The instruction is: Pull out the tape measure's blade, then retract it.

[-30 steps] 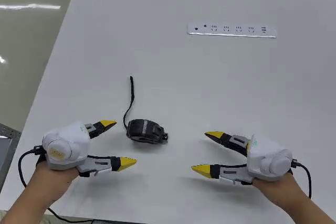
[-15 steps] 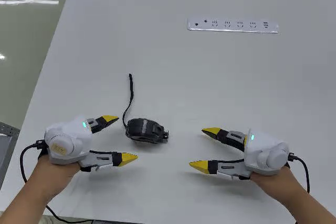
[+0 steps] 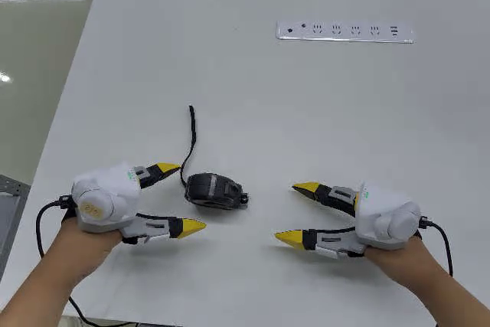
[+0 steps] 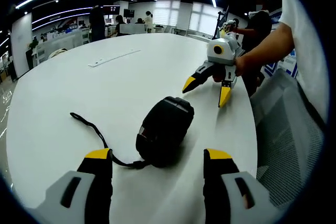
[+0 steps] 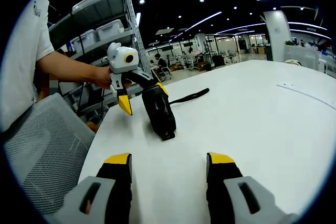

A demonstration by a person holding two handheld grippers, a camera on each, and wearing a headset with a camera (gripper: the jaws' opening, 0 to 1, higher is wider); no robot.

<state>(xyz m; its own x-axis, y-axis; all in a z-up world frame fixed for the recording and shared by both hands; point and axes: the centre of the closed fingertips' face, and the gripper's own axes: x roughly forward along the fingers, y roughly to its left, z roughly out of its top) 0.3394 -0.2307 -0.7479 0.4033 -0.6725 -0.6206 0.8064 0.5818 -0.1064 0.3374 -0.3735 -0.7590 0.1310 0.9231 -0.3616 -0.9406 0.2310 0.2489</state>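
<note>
"So where's the tape measure [image 3: 214, 190]?"

"Resting near the table's [image 3: 306, 112] near edge, closer to the left edge than the right. Its strap [image 3: 191, 143] trails off toward the far edge. I can't see any blade pulled out."

"And the grippers?"

"The left gripper [image 3: 184, 196] is just beside the case, on its left. Its jaws are spread wide, one tip by the strap end and the other nearer the person. In the left gripper view the case sits ahead of the gap, and neither jaw seems to touch it. The right gripper [image 3: 292, 212] is on the other side, a little apart. It's also spread wide and holding nothing, and it points at the end with the small tab [image 3: 243, 198]."

"Which step is this, then?"

"The approach, I'd say, before the pull. Nothing is gripped yet."

"What does the next move call for?"

"Probably the left jaws close across the case to pin it. Then the right comes in and narrows onto the tab. The tab is small and sits low, so the jaws need to line up squarely or they'll likely slip off."

"Anything else around?"

"A power strip [image 3: 344, 31] toward the far right corner, well apart from all this."
</note>
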